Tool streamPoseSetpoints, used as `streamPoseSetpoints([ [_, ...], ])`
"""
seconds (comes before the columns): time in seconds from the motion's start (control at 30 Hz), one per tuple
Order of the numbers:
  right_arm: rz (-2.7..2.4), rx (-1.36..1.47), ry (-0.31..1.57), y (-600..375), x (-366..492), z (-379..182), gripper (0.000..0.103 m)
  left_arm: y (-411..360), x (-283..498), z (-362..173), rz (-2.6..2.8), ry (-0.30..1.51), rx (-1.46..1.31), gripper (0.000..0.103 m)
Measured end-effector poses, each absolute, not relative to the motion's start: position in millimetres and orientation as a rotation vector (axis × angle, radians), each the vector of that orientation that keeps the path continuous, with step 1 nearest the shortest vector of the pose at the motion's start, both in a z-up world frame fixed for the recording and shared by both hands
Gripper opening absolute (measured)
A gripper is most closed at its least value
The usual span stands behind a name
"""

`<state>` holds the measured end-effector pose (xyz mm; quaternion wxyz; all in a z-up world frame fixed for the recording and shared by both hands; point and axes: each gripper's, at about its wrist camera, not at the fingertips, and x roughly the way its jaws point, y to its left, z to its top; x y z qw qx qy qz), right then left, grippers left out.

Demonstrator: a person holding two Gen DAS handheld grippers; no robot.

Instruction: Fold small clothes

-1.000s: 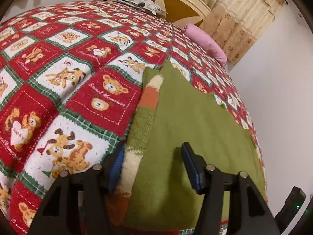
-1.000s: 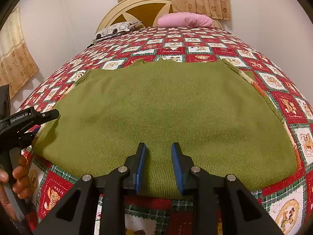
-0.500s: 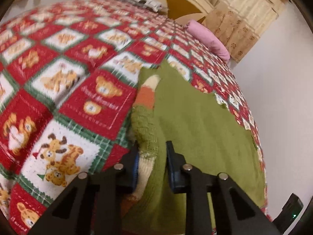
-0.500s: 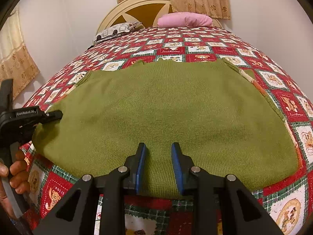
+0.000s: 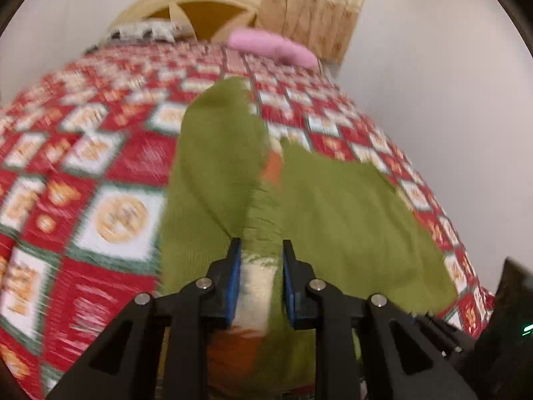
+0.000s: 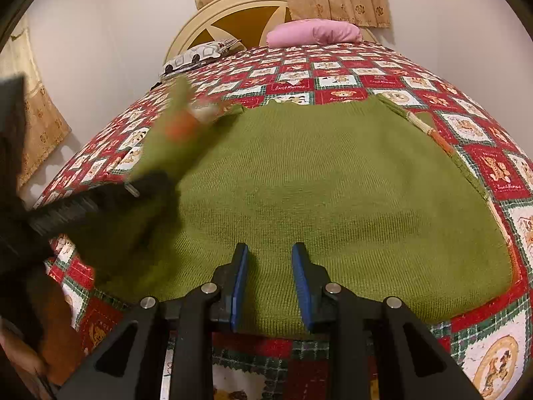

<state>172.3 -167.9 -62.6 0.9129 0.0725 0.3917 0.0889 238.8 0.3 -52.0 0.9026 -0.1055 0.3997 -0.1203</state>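
Left tool [image 5: 259, 268] is clamped on the striped knit edge of the green sweater [image 6: 333, 183], the cream/orange band sitting right btwn the blue pads. A sec ago that tool was wide open w/ the edge just lying flat on the bed; half a sec ago it had pinched shut, and now I've got the edge lifted and swinging in over the body of the sweater. You can see it in the right cam: the sleeve side [image 6: 173, 126] is up in the air, all blurry, w/ the striped underside showing.

Right tool [image 6: 269, 281] hasn't budged, parked at the near hem w/ pads a bit apart and, afaict, nothing pinched btwn them, so it's released. Might be resting on the fabric, can't tell tbh.

Rest of the sweater is spread flat on the bed quilt [image 6: 493, 166], the red/white teddy bear one, pink pillow [image 6: 314, 33] way back by the headboard [image 6: 233, 16].

So imo first side fold is underway, not landed yet. Next thing is laying that flap down flat across the middle w/o bunching, then doing the other side.
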Motion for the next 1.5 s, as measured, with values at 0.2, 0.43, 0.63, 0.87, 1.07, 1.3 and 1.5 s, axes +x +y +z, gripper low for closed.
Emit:
streamPoseSetpoints([
  [0.2, 0.186, 0.157, 0.812, -171, 174, -64, 0.028, -2, 231, -57, -0.268, 0.78, -0.202, 0.023],
  [0.43, 0.3, 0.263, 0.777, -180, 192, -37, 0.035, 2, 230, -59, -0.288, 0.768, -0.243, 0.023],
  [0.63, 0.452, 0.328, 0.798, -155, 260, -4, 0.065, 3, 229, -60, -0.295, 0.761, -0.256, 0.023],
  [0.87, 0.504, 0.312, 0.986, -110, 330, -35, 0.065, 5, 227, -61, -0.306, 0.758, -0.274, 0.023],
  [1.07, 0.488, 0.105, 0.922, -84, 327, -35, 0.016, 5, 227, -61, -0.312, 0.758, -0.286, 0.023],
  [1.3, 0.503, 0.116, 0.861, -104, 318, -16, 0.012, -5, 222, -48, -0.3, 0.743, -0.227, 0.023],
  [1.5, 0.516, 0.076, 0.813, -132, 312, 18, 0.011, -31, 215, -17, -0.332, 0.688, -0.166, 0.023],
])
